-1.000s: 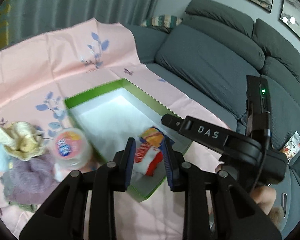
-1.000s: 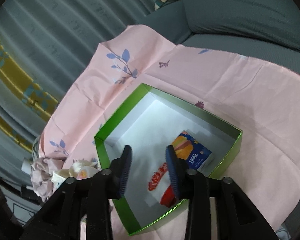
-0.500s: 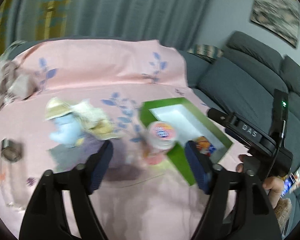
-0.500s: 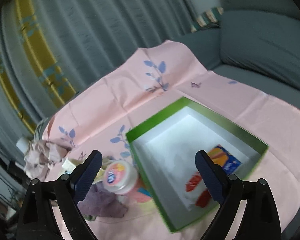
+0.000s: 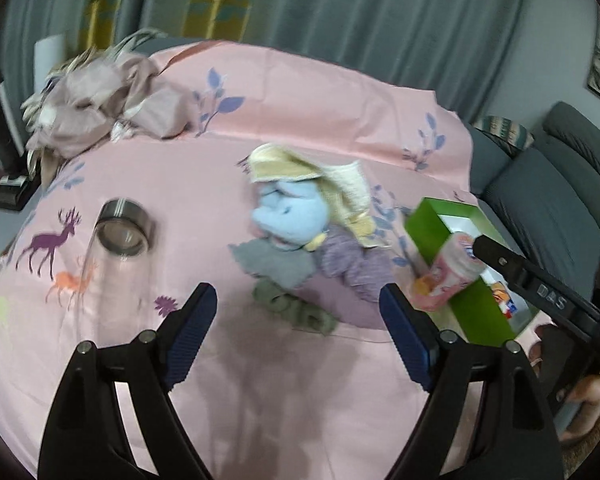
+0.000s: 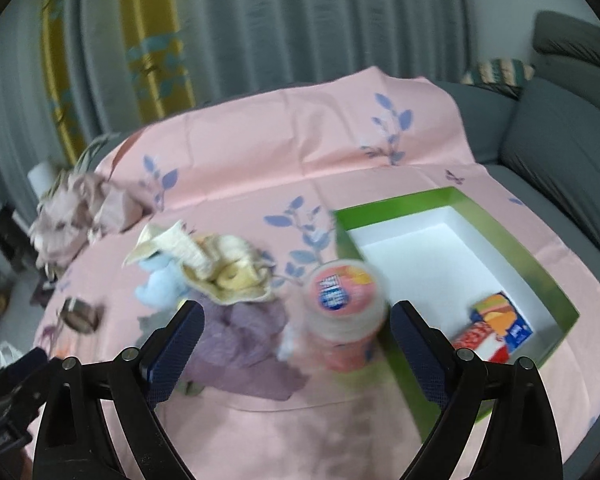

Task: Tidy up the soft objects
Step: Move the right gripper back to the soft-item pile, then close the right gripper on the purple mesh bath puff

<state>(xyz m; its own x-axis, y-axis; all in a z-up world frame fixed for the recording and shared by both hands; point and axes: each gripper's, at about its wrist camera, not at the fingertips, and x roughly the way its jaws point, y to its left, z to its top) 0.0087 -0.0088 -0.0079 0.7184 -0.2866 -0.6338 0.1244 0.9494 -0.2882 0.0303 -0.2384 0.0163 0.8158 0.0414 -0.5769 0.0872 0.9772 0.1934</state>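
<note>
Two grippers are over a pink patterned cloth (image 5: 300, 128). The left gripper (image 5: 298, 334) is opening its jaws, which stand wide with nothing between the pads. The right gripper (image 6: 296, 354) has its jaws spread wide, the pads pressing on nothing.

From left to right in the left wrist view:
- A crumpled mauve fabric bundle (image 5: 104, 108) lies at the far left edge of the cloth.
- A clear jar with a metal rim (image 5: 120, 232) lies on its side, apart from the other items.
- A heap of soft items sits at centre: a cream knit piece (image 5: 320, 176) on top, a light blue plush (image 5: 292, 212) under it, a grey cloth (image 5: 276, 262), an olive cloth (image 5: 296, 310) nearest the gripper, and a purple knit cloth (image 5: 352, 262).
- A pink round container (image 5: 448, 276) stands just beside the heap, against the wall of the green box (image 5: 432, 228).
- Inside the box, near its close corner, lie a blue-and-orange packet (image 6: 504, 320) and a red-and-white packet (image 6: 480, 342), touching.
</note>
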